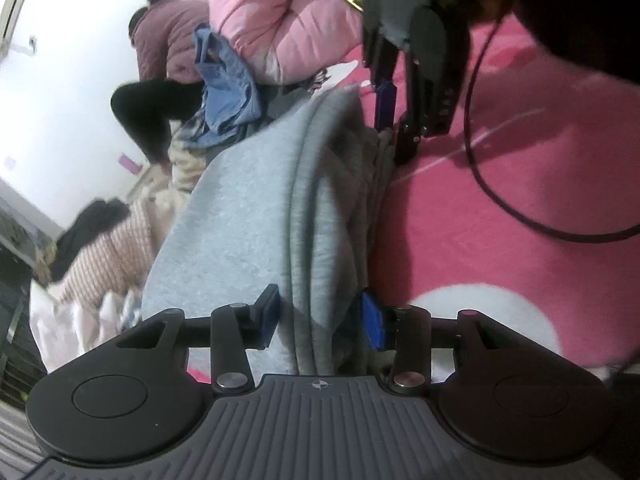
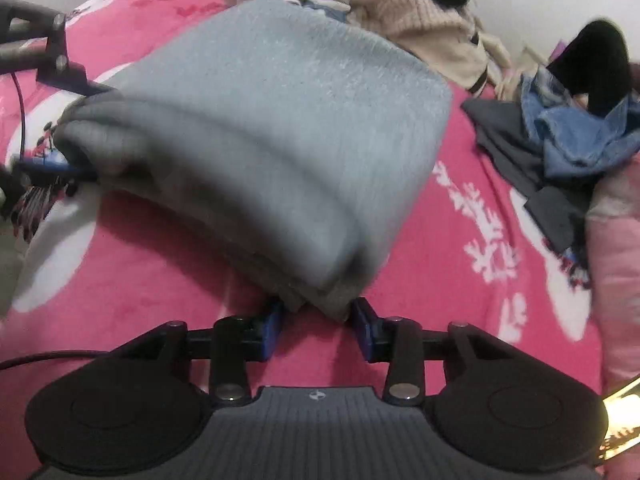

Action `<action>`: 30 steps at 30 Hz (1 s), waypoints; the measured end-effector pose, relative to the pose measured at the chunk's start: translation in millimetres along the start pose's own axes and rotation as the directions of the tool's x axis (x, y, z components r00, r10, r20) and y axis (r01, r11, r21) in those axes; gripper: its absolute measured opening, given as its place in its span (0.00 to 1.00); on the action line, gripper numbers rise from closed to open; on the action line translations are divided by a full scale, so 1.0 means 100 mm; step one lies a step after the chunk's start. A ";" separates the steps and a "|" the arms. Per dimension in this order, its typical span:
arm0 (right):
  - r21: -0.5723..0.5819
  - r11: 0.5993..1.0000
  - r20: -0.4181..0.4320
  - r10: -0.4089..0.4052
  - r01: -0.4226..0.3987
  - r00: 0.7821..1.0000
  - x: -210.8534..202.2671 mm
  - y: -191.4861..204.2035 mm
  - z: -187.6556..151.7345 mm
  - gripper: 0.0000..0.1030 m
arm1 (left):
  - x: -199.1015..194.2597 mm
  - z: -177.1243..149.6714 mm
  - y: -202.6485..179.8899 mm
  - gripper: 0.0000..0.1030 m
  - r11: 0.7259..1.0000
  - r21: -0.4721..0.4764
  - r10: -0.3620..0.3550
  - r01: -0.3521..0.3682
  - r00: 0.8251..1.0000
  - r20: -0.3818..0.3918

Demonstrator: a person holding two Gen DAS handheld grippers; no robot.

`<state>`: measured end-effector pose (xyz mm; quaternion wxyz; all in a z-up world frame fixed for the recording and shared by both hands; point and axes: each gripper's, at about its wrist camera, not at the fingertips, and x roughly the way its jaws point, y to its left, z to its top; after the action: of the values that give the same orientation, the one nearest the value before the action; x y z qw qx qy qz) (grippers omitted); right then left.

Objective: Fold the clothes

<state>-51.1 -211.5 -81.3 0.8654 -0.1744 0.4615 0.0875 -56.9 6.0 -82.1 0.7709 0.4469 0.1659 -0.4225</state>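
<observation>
Both tools, left (image 1: 318, 320) & right (image 2: 318, 322), clamp folded grey garment (image 2: 260, 128) over pink blanket (image 2: 460, 248).

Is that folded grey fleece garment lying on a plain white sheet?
No, the folded grey fleece garment rests on a bright pink blanket with white patterns.

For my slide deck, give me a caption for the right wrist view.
Right gripper clamps one end of a folded grey garment over a pink blanket.
</observation>
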 end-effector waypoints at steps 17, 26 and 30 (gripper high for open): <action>0.183 0.957 0.367 0.145 -0.224 0.919 -0.63 -0.49 0.47 0.38 | -0.08 0.03 0.53 0.41 0.852 -0.514 -0.081 0.097 0.995 0.054; 0.261 0.938 0.225 0.172 -0.229 0.959 -0.18 -0.63 0.51 0.45 | 0.08 0.12 0.07 0.50 0.963 -0.258 -0.084 0.075 0.996 -0.024; 0.442 0.844 0.332 0.162 -0.305 0.929 -0.18 -1.14 0.54 0.53 | -0.09 0.13 0.43 0.50 0.901 -0.403 -0.152 0.159 0.987 0.051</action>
<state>16.4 -296.0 -13.7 0.9205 0.1207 0.3584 0.0984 -29.2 10.4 -45.9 0.8120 0.2588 0.2779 -0.4431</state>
